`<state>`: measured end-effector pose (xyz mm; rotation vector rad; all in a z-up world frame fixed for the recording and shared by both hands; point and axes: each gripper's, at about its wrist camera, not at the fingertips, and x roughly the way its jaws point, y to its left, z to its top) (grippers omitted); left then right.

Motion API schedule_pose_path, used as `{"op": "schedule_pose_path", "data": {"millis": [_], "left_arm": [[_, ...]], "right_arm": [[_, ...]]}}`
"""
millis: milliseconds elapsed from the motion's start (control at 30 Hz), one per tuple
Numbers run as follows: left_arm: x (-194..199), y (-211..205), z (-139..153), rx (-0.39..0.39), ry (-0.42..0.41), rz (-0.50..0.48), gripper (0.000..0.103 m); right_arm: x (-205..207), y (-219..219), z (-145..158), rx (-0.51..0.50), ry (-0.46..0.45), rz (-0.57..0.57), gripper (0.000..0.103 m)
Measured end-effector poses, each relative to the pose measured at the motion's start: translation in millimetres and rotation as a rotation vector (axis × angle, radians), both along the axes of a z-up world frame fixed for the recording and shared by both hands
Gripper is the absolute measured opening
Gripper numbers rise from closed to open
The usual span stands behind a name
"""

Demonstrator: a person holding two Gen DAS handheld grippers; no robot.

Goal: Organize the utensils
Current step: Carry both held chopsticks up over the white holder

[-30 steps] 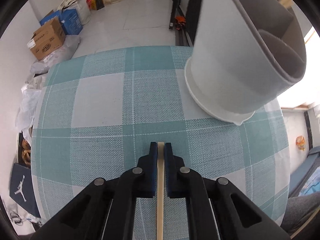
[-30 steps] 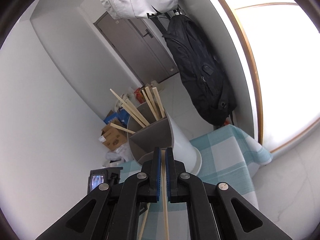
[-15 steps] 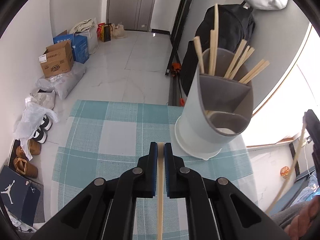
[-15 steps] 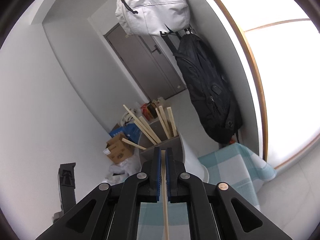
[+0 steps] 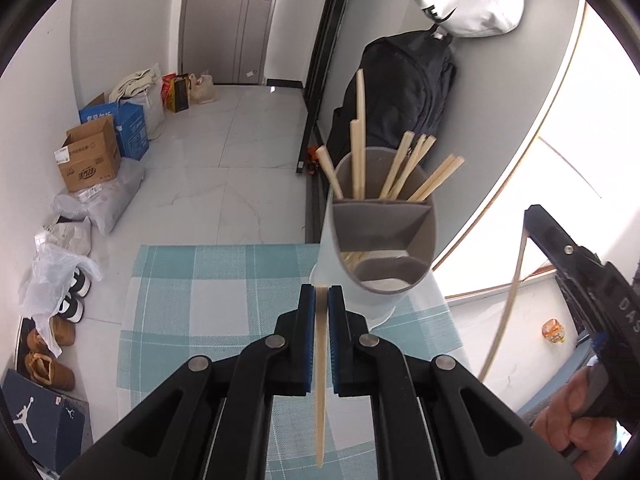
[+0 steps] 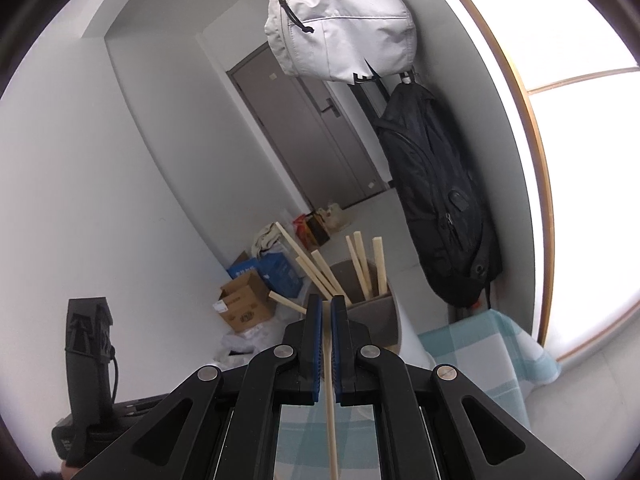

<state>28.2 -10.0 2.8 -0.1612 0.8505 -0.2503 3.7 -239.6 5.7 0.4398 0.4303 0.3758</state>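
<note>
1. The left gripper [image 5: 318, 300] is clamped on a single wooden chopstick [image 5: 320, 380]. The stick runs lengthwise between the blue pads, and its free end trails back beneath the black gripper body.
2. The right gripper [image 6: 326, 312] is clamped on a second chopstick [image 6: 330, 408], gripped the same way, with its tail extending back under the body.
3. In the left wrist view, the right gripper [image 5: 576, 264] appears at the right edge, held by a hand [image 5: 576, 420]. Its chopstick [image 5: 506, 304] hangs down from it in a slight curve.
4. The utensil holder [image 5: 384, 240], a grey divided cylinder with a white outer wall, stands on the table with the teal checked cloth [image 5: 192, 280], just beyond and to the right of the left gripper tips.
5. The rear compartment of the holder contains several chopsticks [image 5: 404, 168], standing on end and fanned outward. The front compartments show no upright sticks.
6. A black backpack [image 6: 436, 208] and a white bag [image 6: 340, 28] hang on the wall behind the holder.
7. Cardboard boxes [image 5: 90, 156] and shoes [image 5: 52, 336] lie on the floor to the left of the table.
</note>
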Motion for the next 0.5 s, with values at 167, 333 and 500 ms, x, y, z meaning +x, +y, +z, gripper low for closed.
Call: {"op": "schedule_pose_path", "data": {"millis": [167,333,500], "left_arm": [[0.8,-2.0,34.8,-0.035,-0.047,-0.017,0.002],[16.3,0.4,78.5,-0.09,-0.108,-0.018,0.002],[42.8,-3.3,121.4,-0.091,-0.215,-0.008,0.002]], "right_arm": [[7.6,-2.0,24.4,0.008,-0.046,-0.012,0.004],[29.2,-2.4,62.8,0.004,-0.127,-0.019,0.004],[58.4,-1.4,92.5,-0.001,-0.192,-0.035,0.004]]}}
